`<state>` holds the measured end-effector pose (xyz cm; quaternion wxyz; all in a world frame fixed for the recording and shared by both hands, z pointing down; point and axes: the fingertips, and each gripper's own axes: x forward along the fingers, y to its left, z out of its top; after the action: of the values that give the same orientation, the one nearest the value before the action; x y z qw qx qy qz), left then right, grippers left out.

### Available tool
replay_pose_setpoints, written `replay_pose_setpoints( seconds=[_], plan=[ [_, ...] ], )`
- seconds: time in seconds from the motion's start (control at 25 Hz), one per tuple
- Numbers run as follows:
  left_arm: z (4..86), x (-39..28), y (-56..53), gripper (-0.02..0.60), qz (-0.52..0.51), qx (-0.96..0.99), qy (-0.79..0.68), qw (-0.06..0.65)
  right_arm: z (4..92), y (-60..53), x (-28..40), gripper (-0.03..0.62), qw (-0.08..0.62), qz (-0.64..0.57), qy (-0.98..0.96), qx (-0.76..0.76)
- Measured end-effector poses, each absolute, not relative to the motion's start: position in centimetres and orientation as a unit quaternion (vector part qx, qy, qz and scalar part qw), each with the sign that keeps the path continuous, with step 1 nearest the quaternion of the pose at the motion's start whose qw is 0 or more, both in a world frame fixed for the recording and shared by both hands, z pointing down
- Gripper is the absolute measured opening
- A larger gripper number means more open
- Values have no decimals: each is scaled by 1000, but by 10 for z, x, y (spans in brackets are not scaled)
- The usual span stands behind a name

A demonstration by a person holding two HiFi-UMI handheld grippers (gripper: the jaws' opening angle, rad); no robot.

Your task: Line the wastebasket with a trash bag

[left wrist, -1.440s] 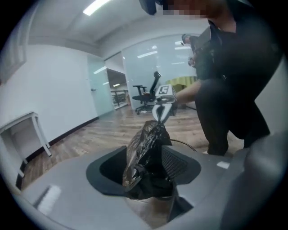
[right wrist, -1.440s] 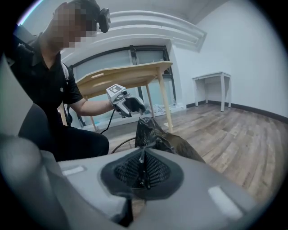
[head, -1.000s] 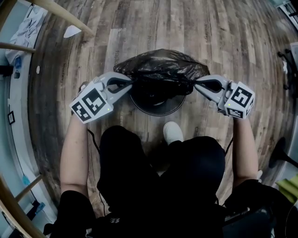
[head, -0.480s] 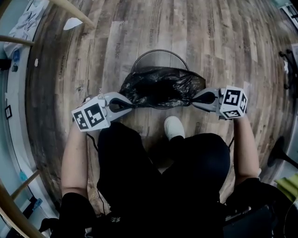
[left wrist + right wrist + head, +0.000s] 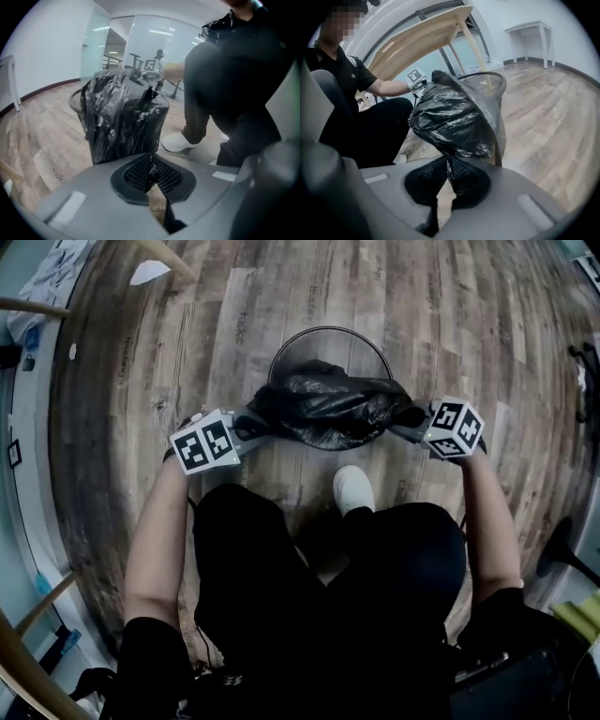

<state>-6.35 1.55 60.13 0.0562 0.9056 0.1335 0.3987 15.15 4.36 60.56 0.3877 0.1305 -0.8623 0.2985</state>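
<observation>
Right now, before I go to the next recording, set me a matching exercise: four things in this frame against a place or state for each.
1. trash bag
2. wastebasket
3. left gripper
4. white shoe

A. on the wood floor, on the person's side of the basket
B. shut on the bag's edge
C. black, crumpled, spread across the basket's near half
D. round, far rim uncovered

Pairs: 1-C, 2-D, 3-B, 4-A

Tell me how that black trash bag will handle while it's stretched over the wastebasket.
Probably floppy: the trash bag sags in crumpled folds between the left tool and right tool. Likely light and slippery, given its thin glossy film. The thin-rimmed wastebasket may tip if the bag tugs it.
</observation>
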Motion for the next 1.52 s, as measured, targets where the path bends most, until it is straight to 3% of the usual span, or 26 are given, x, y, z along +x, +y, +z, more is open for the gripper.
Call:
replay_pose_setpoints(
  seconds=[0.28, 0.32, 0.44, 0.6, 0.72, 0.84, 1.12, 1.2, 1.24, 1.32, 1.52],
  plan=[
    [612, -65, -13, 11, 387, 919, 57, 48, 612, 35, 144, 8, 378, 294, -865, 145],
    [612, -69, -14, 20, 392, 918, 51, 43, 604, 42, 143, 24, 368, 301, -871, 125],
    [607, -86, -15, 39, 404, 913, 34, 38, 575, 66, 146, 174, 329, 334, -881, 61],
    [580, -109, -14, 185, 372, 926, 10, 66, 519, 57, 167, 179, 228, 335, -910, 85],
    [549, -124, -11, 202, 327, 940, 3, 99, 486, 29, 177, 179, 158, 294, -930, 154],
    [511, -122, -17, 207, 280, 955, -15, 100, 484, 10, 173, 179, 184, 226, -933, 210],
    [498, -79, -60, 212, 281, 958, -62, -1, 526, -4, 153, 179, 286, 169, -913, 237],
    [509, -70, -67, 197, 288, 955, -74, 1, 525, -12, 158, 82, 279, 157, -912, 257],
    [512, -67, -69, 160, 289, 954, -80, 1, 520, -16, 159, 16, 270, 152, -913, 266],
    [511, -61, -75, 8, 277, 956, -93, 0, 510, -25, 161, 3, 263, 141, -914, 275],
    [498, -50, -96, 8, 245, 963, -115, 1, 498, -49, 165, 3, 247, 133, -915, 290]
  ],
)
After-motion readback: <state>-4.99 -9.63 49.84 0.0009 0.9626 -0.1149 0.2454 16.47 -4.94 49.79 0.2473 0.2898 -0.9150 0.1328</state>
